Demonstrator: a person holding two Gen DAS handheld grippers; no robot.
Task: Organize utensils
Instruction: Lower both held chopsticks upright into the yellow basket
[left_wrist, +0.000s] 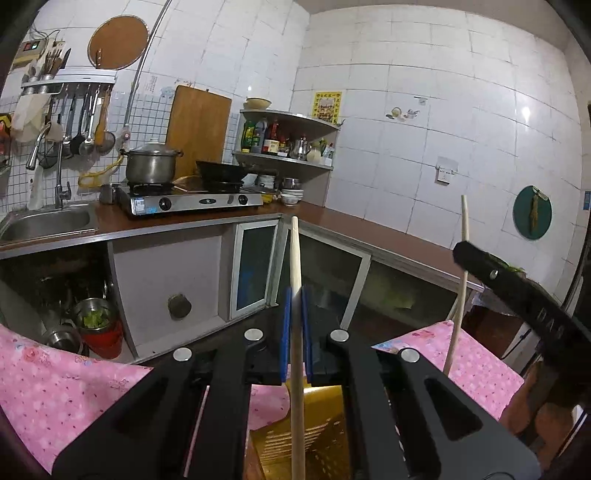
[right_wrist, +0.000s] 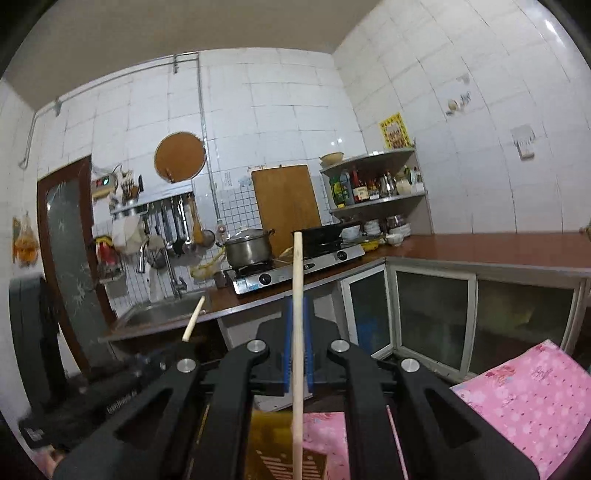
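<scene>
Left wrist view: black left gripper (left_wrist: 295, 332), its blue pads clamped on a pale wooden stick (left_wrist: 295, 258). This left stick runs along the gripper's forward axis, its free end upward and away from the camera. Below the gripper lies a yellow slotted tray (left_wrist: 317, 435) on a pink floral cloth (left_wrist: 55, 387). At right, the right gripper (left_wrist: 517, 291) holds a second stick (left_wrist: 463, 236), near-upright and tilted slightly. Behind stand the worktop (left_wrist: 332, 218), stove (left_wrist: 192, 199) and pot (left_wrist: 151, 162). White lettering on the right gripper's body is too blurred to read; the yellow wall poster (left_wrist: 327, 107) is likewise illegible.

Right wrist view: right gripper (right_wrist: 297, 354), blue pads closed on its stick (right_wrist: 297, 280), long axis again forward and upright. The yellow tray (right_wrist: 280, 454) sits directly beneath, the pink cloth (right_wrist: 535, 398) to the right. At lower left, the left stick's end (right_wrist: 194, 319) leans right. Both sticks are held aloft above the tray; judged from this, placing turns on lowering each stick lengthwise toward the tray, both grippers about equally near.
</scene>
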